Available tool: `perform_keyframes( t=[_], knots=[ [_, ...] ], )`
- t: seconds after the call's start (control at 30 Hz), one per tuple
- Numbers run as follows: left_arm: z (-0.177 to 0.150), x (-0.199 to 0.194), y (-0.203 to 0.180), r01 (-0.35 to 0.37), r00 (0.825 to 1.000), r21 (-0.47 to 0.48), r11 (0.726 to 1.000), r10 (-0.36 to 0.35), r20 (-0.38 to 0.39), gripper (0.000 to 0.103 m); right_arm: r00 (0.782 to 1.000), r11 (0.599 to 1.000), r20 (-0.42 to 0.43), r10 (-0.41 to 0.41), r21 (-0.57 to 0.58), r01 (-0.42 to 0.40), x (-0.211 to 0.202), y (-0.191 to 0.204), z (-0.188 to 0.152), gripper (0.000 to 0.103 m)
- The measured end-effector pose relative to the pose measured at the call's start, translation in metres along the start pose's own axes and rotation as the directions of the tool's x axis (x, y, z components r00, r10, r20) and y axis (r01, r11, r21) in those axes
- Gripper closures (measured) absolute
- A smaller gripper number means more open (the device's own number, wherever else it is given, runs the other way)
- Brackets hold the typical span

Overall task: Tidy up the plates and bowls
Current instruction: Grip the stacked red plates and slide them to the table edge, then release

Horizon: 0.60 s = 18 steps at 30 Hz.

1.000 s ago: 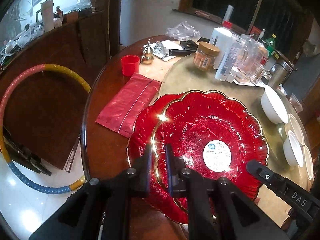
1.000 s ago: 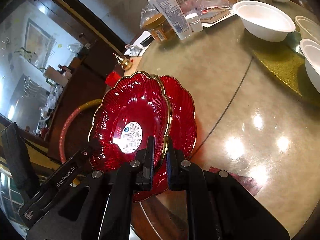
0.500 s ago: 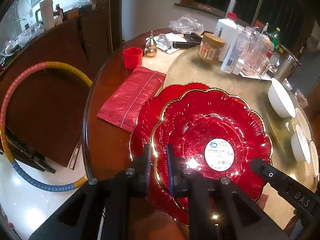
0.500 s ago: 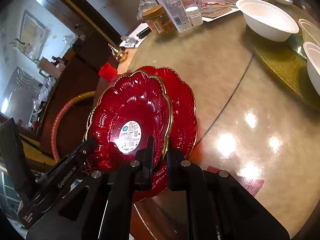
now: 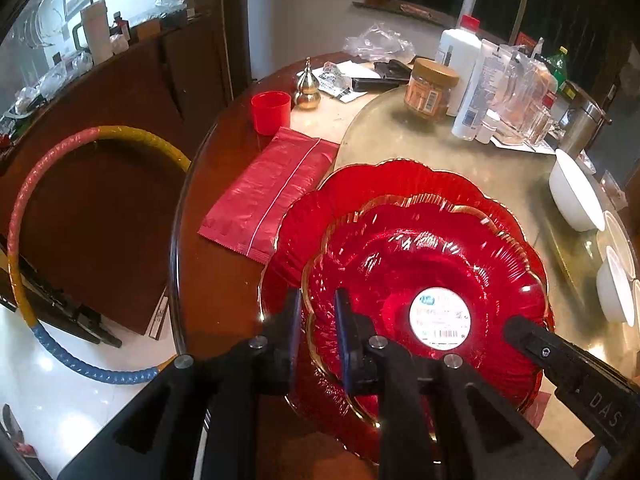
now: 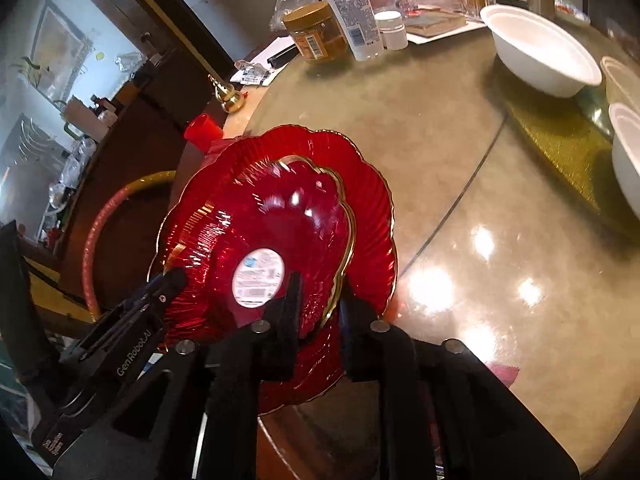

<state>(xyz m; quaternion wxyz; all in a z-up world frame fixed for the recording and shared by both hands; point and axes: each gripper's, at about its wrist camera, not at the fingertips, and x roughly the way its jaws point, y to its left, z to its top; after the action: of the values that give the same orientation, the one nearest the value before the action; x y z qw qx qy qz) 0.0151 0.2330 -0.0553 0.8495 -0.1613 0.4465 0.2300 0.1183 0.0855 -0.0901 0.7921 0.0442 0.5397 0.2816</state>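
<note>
A small red scalloped plate (image 5: pixel 400 264) with a gold rim and a white label lies inside a larger red plate (image 5: pixel 380 176) near the round table's edge. My left gripper (image 5: pixel 317 308) straddles the small plate's near-left rim, its fingers slightly apart. In the right wrist view my right gripper (image 6: pixel 319 292) straddles the opposite rim of the small plate (image 6: pixel 272 208). Its jaws are opening, and a gap shows beside the gold edge. The larger plate (image 6: pixel 372 200) juts out beyond it. The left gripper (image 6: pixel 172 280) shows at the small plate's other side.
White bowls (image 5: pixel 576 196) and smaller bowls (image 5: pixel 616 288) stand at the right on the turntable. A jar (image 5: pixel 430 88), bottles (image 5: pixel 476 88) and glassware crowd the back. A red cup (image 5: pixel 271 112) and red packet (image 5: pixel 272 184) lie left of the plates. A hoop (image 5: pixel 24 208) leans below the table.
The small plate has sunk from a tilted hold to lie centred in the larger plate. Both grippers' fingers have spread a little; neither hand has shifted much.
</note>
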Motion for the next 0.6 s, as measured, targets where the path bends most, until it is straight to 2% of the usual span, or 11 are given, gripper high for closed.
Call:
perform_keyframes(
  t=[0.07,0.1,0.13,0.17,0.23,0.37,0.43,0.47,0.53,0.6],
  knots=[
    [0.001,-0.005,0.000,-0.016,1.000,0.000,1.000,0.016,0.027,0.081,1.000,1.000,0.008,-0.010,-0.010,0.010,-0.002,0.001,0.001,0.082],
    [0.001,-0.007,0.000,-0.020,0.999,-0.001,1.000,0.020,0.038,0.068,1.000,1.000,0.011,-0.011,-0.013,0.011,-0.003,0.002,0.001,0.081],
    [0.002,-0.009,0.001,-0.006,0.999,-0.004,1.000,0.006,0.049,0.062,1.000,1.000,0.015,-0.018,-0.016,0.018,-0.005,0.002,0.001,0.079],
    [0.003,-0.012,0.001,0.000,0.998,-0.009,1.000,0.000,0.056,0.061,0.999,0.999,0.023,-0.026,-0.019,0.026,-0.007,0.002,0.002,0.078],
    [0.004,-0.017,0.003,-0.001,0.997,-0.021,1.000,0.002,0.079,0.057,0.999,0.999,0.042,-0.027,-0.020,0.028,-0.012,0.002,0.002,0.067],
    [0.005,-0.031,0.004,0.045,0.991,-0.043,0.998,-0.039,0.132,0.048,0.997,1.000,0.078,-0.020,-0.006,0.021,-0.025,-0.003,0.003,0.067],
    [0.005,-0.040,0.002,0.076,0.984,-0.046,0.996,-0.068,0.162,0.033,0.996,1.000,0.090,0.001,0.007,-0.002,-0.032,-0.008,0.002,0.067],
    [0.005,-0.044,0.000,0.091,0.981,-0.042,0.995,-0.082,0.177,0.031,0.995,0.999,0.102,0.020,0.022,-0.023,-0.037,-0.012,0.000,0.066],
    [0.004,-0.055,-0.008,0.112,0.972,-0.020,0.993,-0.106,0.210,0.022,0.988,0.995,0.138,0.072,0.058,-0.081,-0.048,-0.022,-0.004,0.046],
    [0.002,-0.066,-0.021,0.133,0.963,0.028,0.991,-0.136,0.231,0.021,0.977,0.986,0.176,0.117,0.100,-0.136,-0.061,-0.037,-0.011,0.041]
  ],
)
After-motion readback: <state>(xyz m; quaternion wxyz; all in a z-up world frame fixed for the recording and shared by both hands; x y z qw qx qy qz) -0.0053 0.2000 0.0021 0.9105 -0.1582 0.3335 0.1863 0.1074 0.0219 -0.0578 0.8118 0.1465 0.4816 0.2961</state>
